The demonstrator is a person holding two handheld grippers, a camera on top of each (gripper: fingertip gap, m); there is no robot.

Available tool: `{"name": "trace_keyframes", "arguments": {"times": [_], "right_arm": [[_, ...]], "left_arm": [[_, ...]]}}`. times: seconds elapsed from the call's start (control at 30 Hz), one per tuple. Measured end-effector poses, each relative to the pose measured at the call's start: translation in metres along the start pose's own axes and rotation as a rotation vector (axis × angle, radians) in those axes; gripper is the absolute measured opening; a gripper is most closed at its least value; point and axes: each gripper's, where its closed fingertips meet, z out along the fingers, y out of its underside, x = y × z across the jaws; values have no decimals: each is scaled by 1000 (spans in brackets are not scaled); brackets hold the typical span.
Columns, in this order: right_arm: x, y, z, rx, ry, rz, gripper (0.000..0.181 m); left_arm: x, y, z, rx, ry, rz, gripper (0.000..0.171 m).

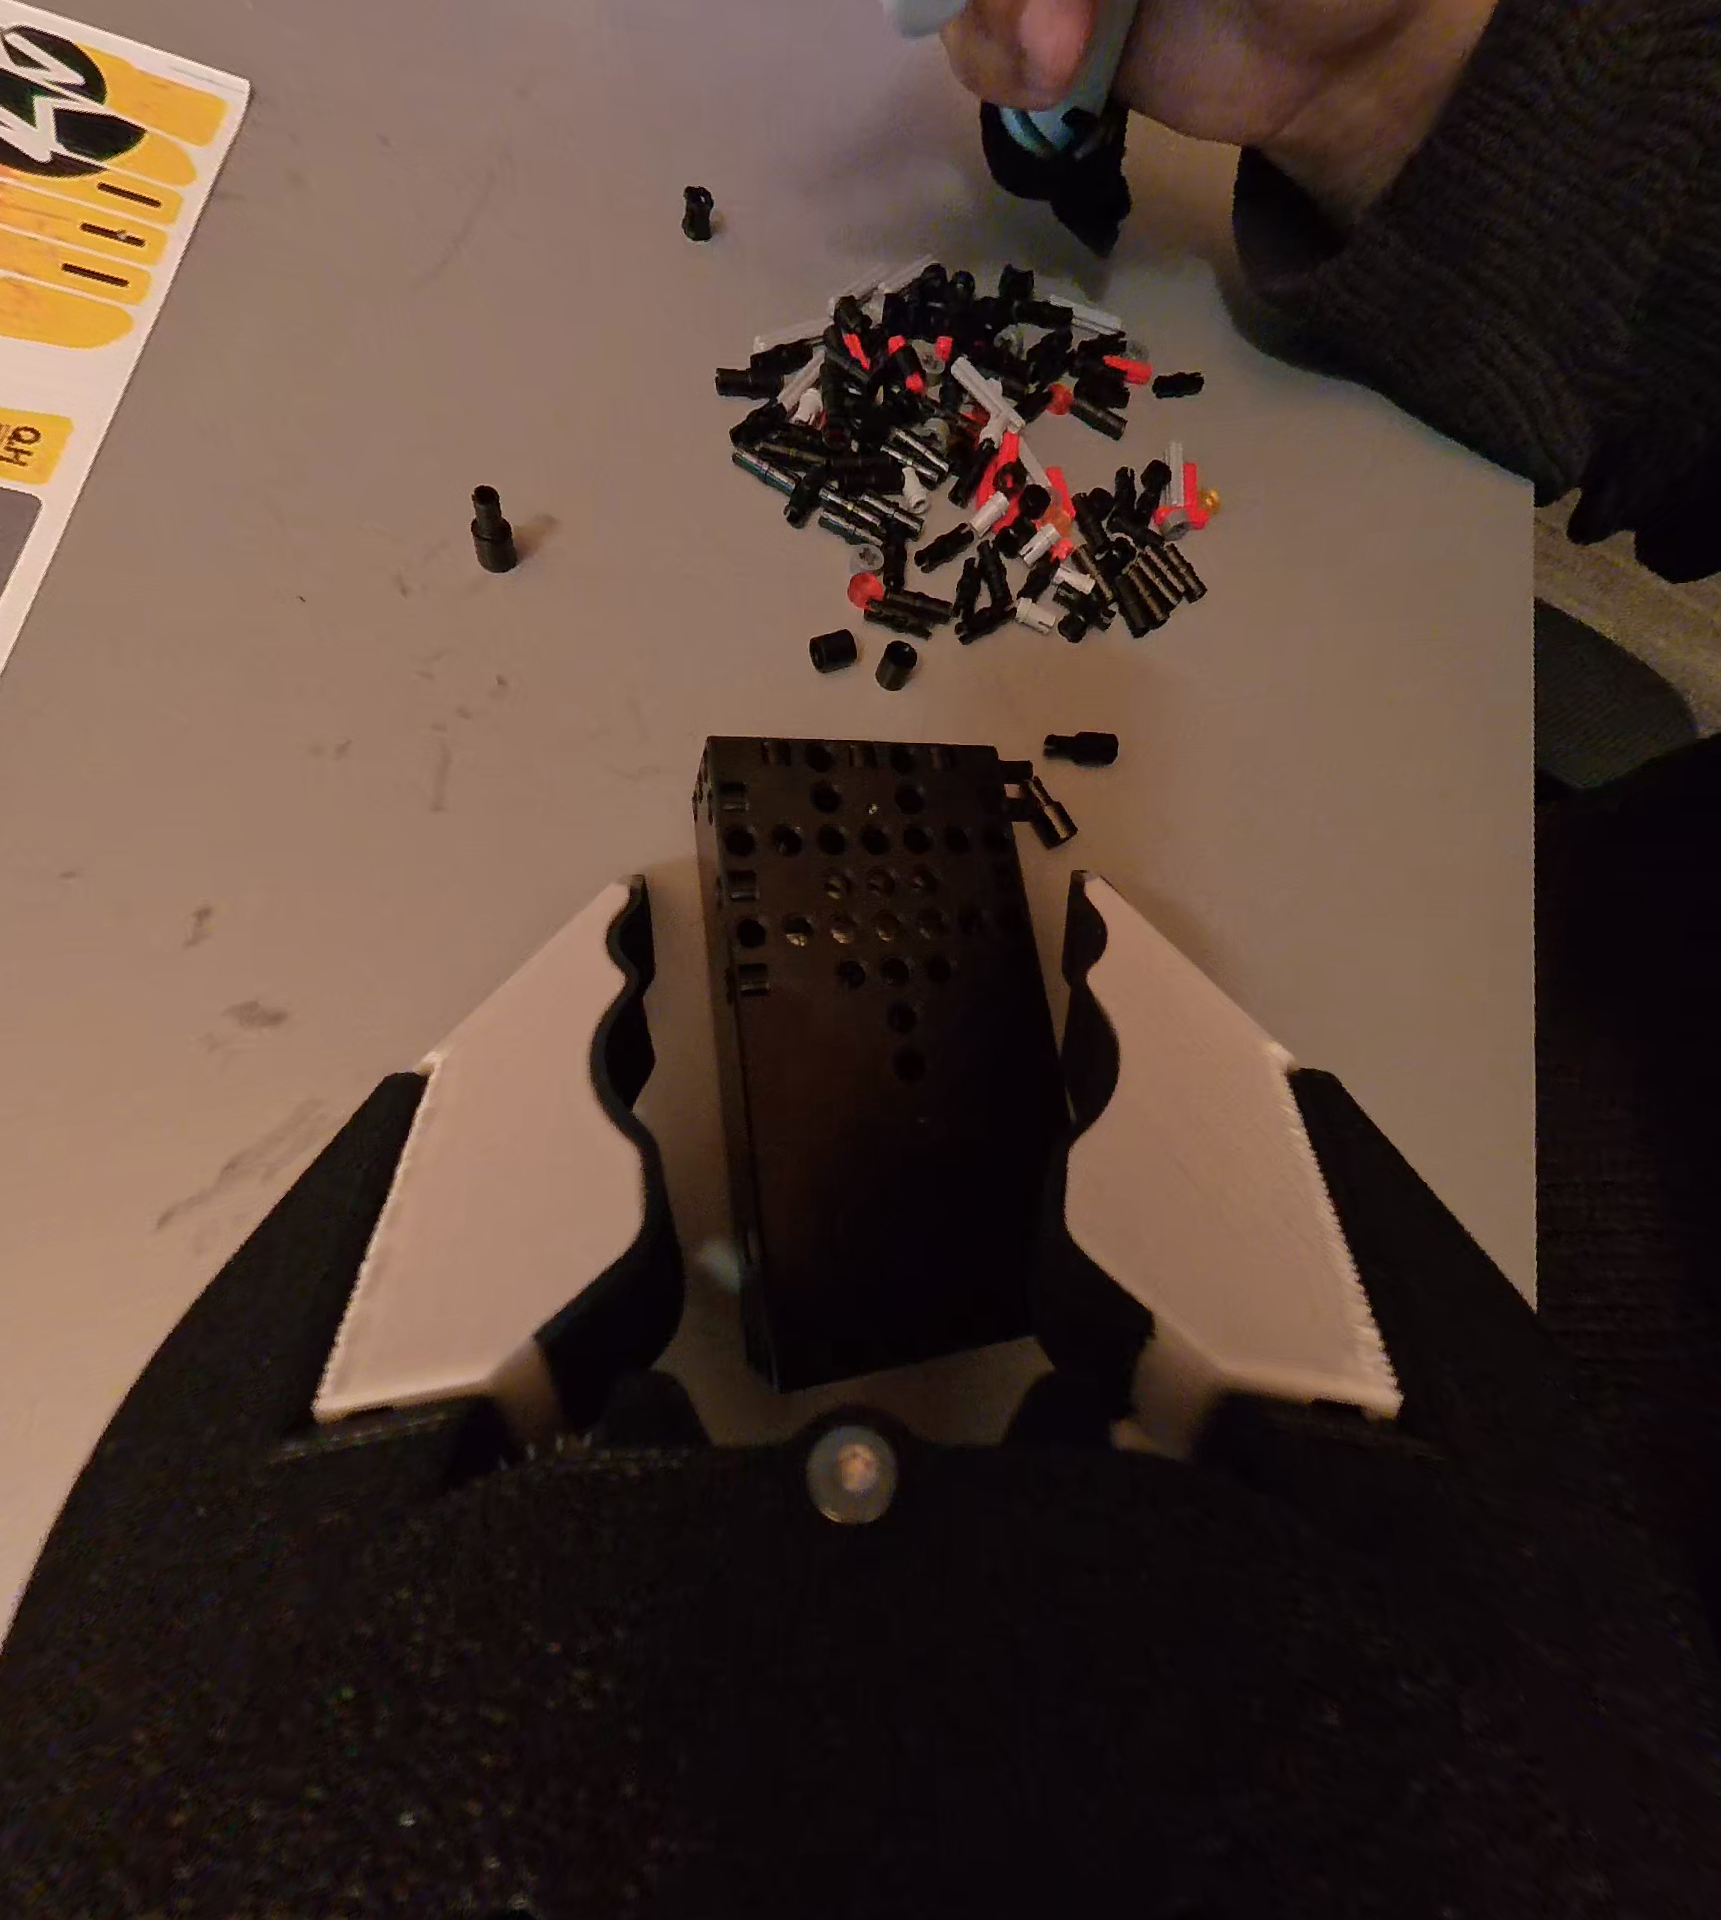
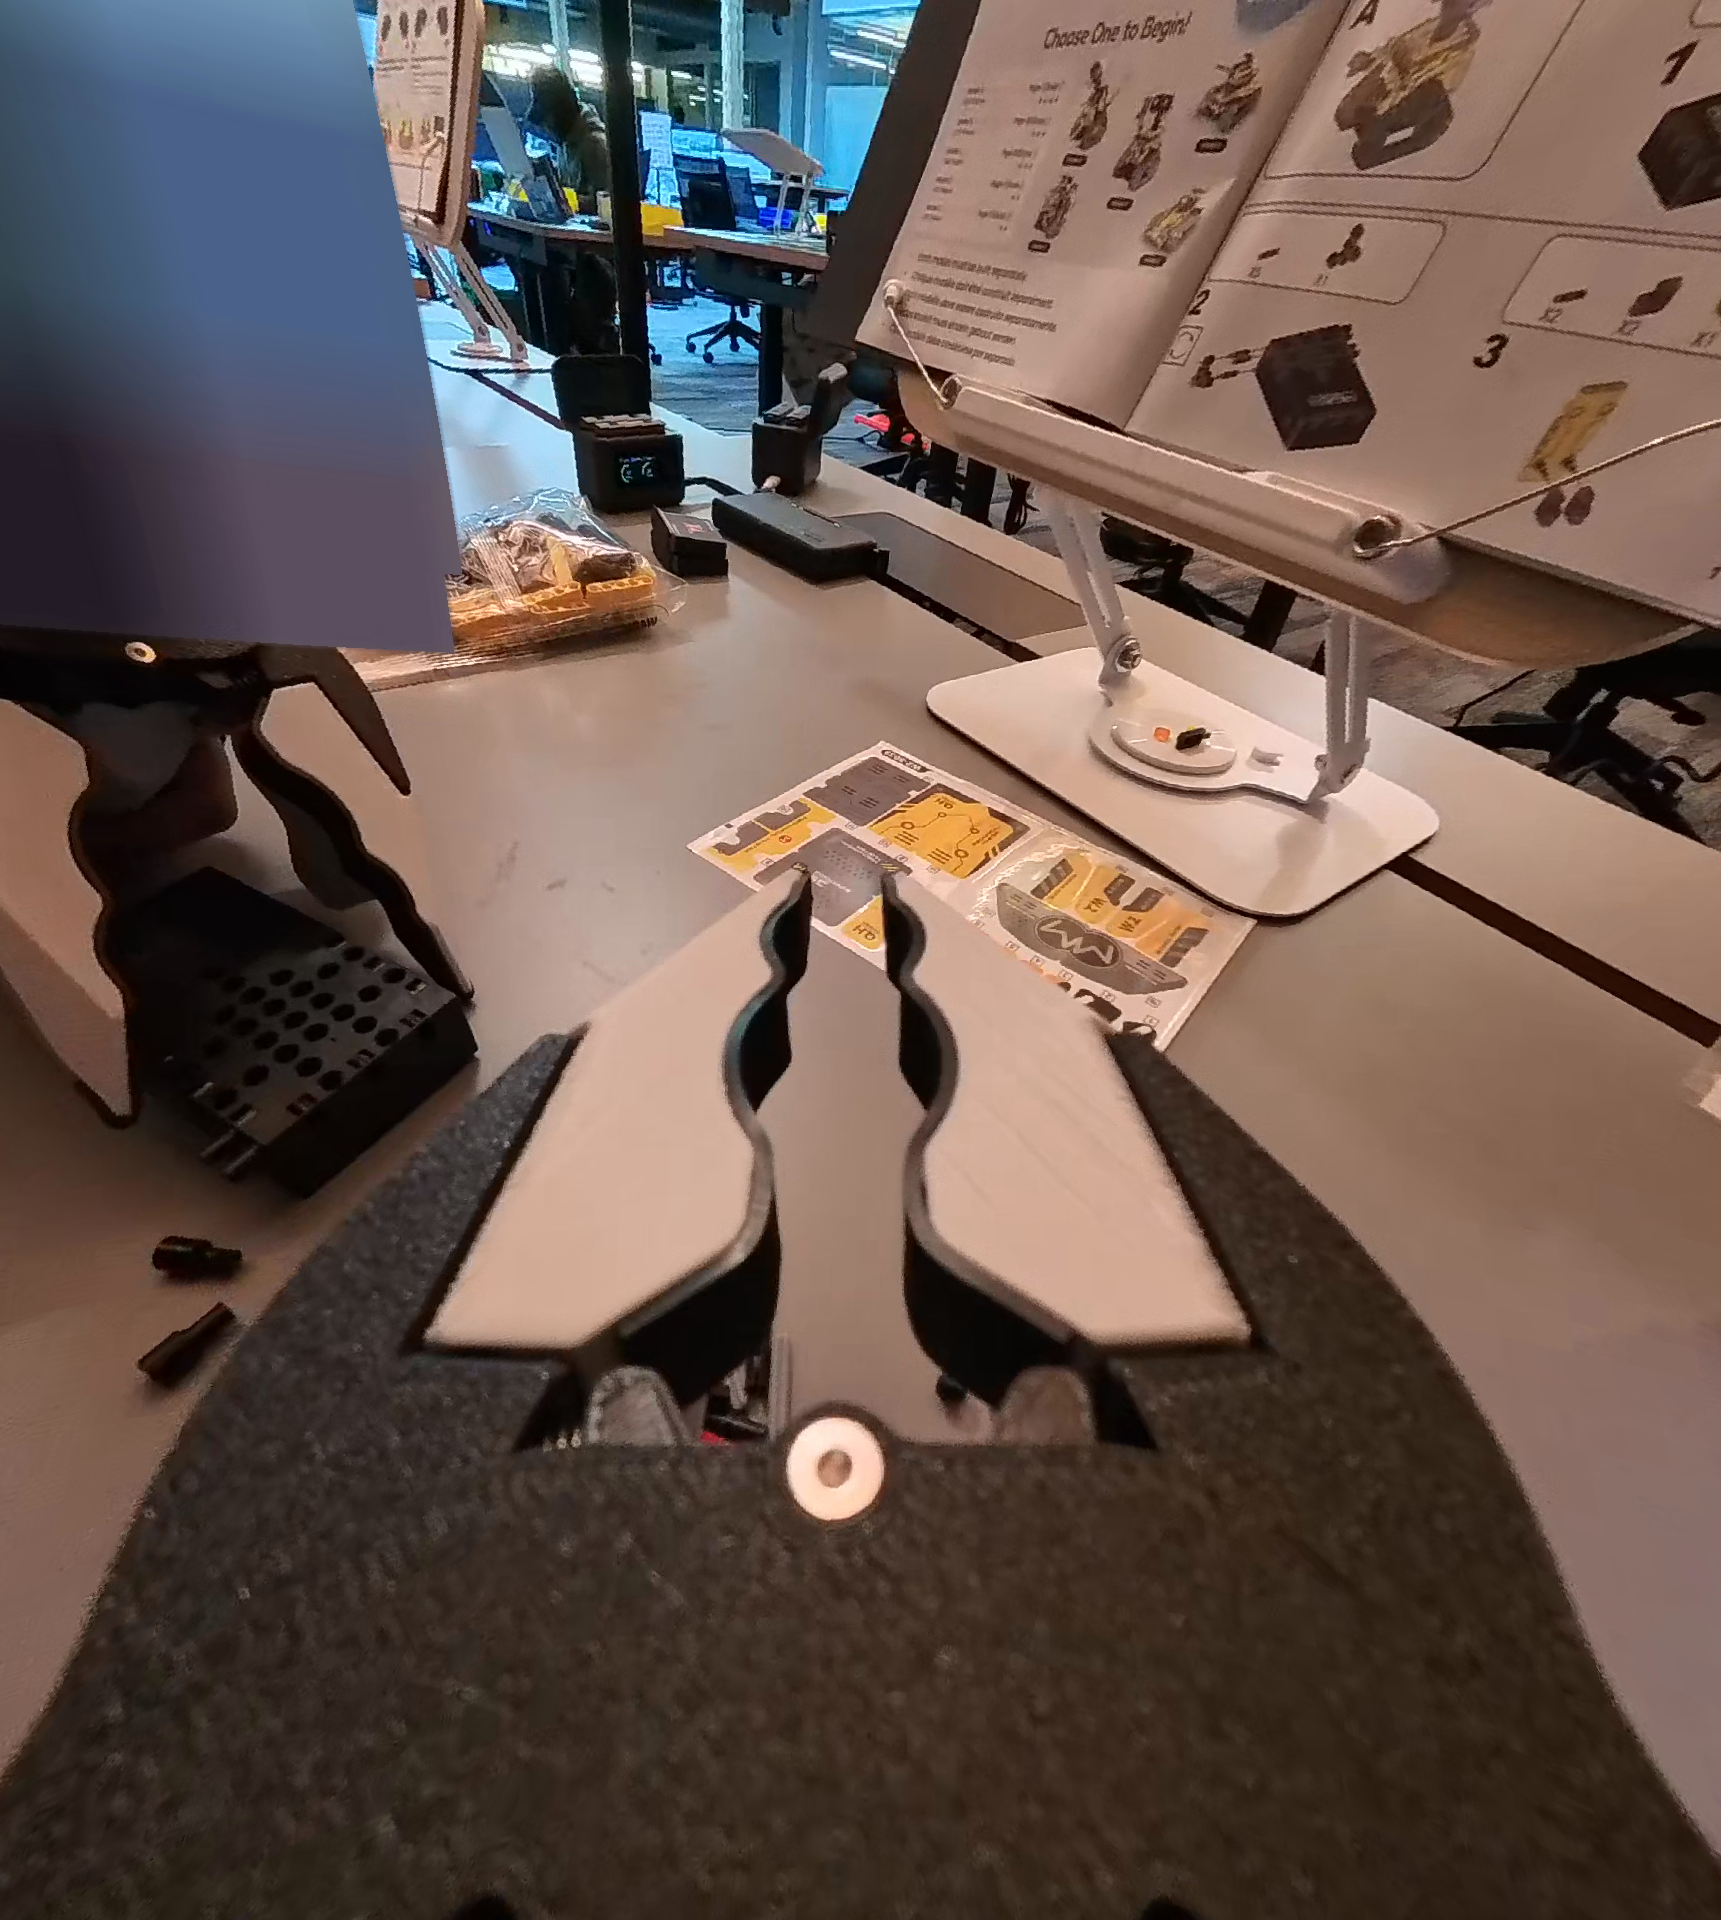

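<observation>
A black block with rows of round holes [image 1: 877,1039] lies on the grey table [image 1: 316,831]. My left gripper [image 1: 858,888] is open and straddles it, one white finger on each side, with a gap on the left. A small black pin [image 1: 1038,810] sticks out at the block's far right corner. The block [image 2: 316,1039] and left gripper [image 2: 290,1051] also show in the right wrist view. My right gripper [image 2: 845,883] has its jaws nearly together, and I see nothing held at the tips. In the left wrist view it [image 1: 1084,208] hangs from a hand beyond a pile of small pins [image 1: 970,457].
Loose black pins [image 1: 494,530] [image 1: 697,213] [image 2: 196,1257] lie around. A sticker sheet [image 1: 35,312] [image 2: 970,883] lies flat. A white stand [image 2: 1188,790] holds an open booklet [image 2: 1355,260]. A bag of yellow parts [image 2: 555,582] is behind. The table edge [image 1: 1533,935] runs close on the right. The grippers' ends are close to 15 cm from one another.
</observation>
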Motion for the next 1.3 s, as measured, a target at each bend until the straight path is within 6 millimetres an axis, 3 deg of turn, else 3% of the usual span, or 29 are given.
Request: {"name": "trace_keyframes", "arguments": {"times": [0.57,0.63,0.7,0.8,0.93,1.13,1.3], "right_arm": [[-1,8,4,-22,-14,23,14],[-15,7,3,-14,-111,89,18],[-38,7,2,-43,-272,204,45],[-58,21,0,-169,-399,266,49],[-72,48,1,-332,-390,124,46],[-93,68,0,-478,-374,26,22],[-90,80,4,-536,-311,1,9]], "left_arm": [[0,0,0,0,0,-1,79],[0,0,0,1,0,-1,79],[0,0,0,1,0,-1,79],[0,0,0,1,0,-2,79],[0,0,0,1,1,-2,79],[0,0,0,0,1,-3,79],[0,0,0,0,1,-4,79]]}}
